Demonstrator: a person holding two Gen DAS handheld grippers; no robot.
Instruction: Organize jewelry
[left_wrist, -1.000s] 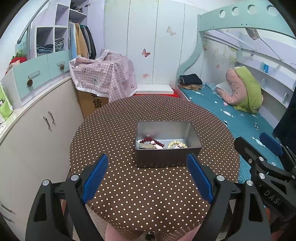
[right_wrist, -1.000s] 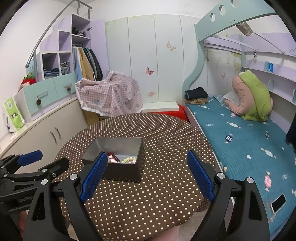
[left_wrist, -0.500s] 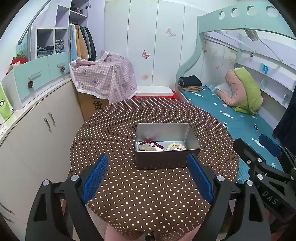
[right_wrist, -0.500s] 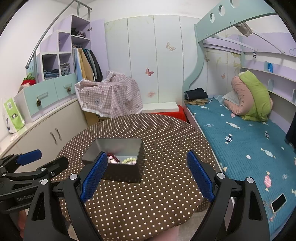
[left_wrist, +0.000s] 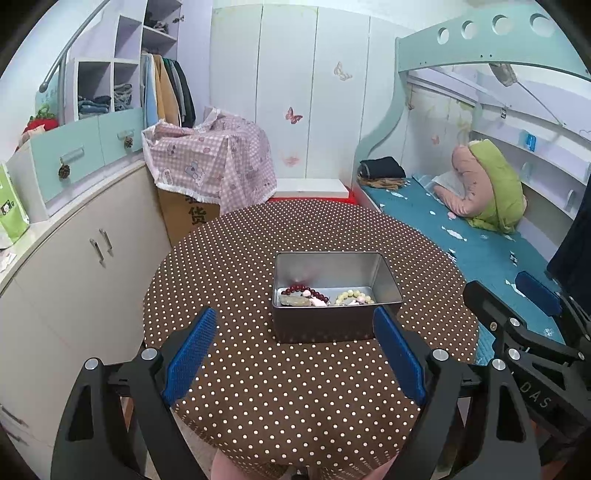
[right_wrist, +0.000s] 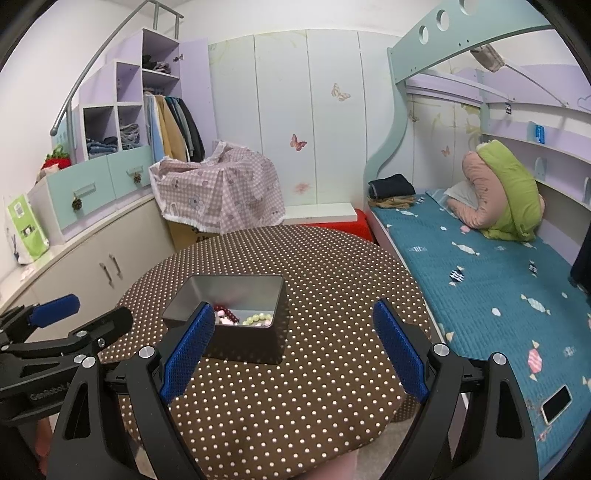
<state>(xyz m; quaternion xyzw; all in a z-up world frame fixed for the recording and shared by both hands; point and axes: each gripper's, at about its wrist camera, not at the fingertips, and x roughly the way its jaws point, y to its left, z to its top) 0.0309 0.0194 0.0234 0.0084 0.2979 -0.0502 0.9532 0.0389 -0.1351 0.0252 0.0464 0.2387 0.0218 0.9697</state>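
Observation:
A grey metal tin (left_wrist: 334, 325) stands open on the round polka-dot table (left_wrist: 258, 387); it also shows in the right wrist view (right_wrist: 245, 343). Inside lie a dark red bead bracelet (left_wrist: 308, 290), a pale yellow-green bead bracelet (left_wrist: 354, 296) and a greenish stone piece (left_wrist: 295, 301). My left gripper (left_wrist: 293, 356) is open and empty, held back near the table's front edge. My right gripper (right_wrist: 293, 354) is open and empty, to the right of the tin, and shows in the left wrist view (left_wrist: 517, 317).
A white cabinet (left_wrist: 74, 266) runs along the left. A bed with a teal cover (right_wrist: 480, 280) lies on the right, with a phone (right_wrist: 556, 404) on it. A pink checked cloth covers a box (left_wrist: 210, 166) behind the table.
Both grippers have drawn back and up slightly from the tin; the tin and the jewelry in it have not moved.

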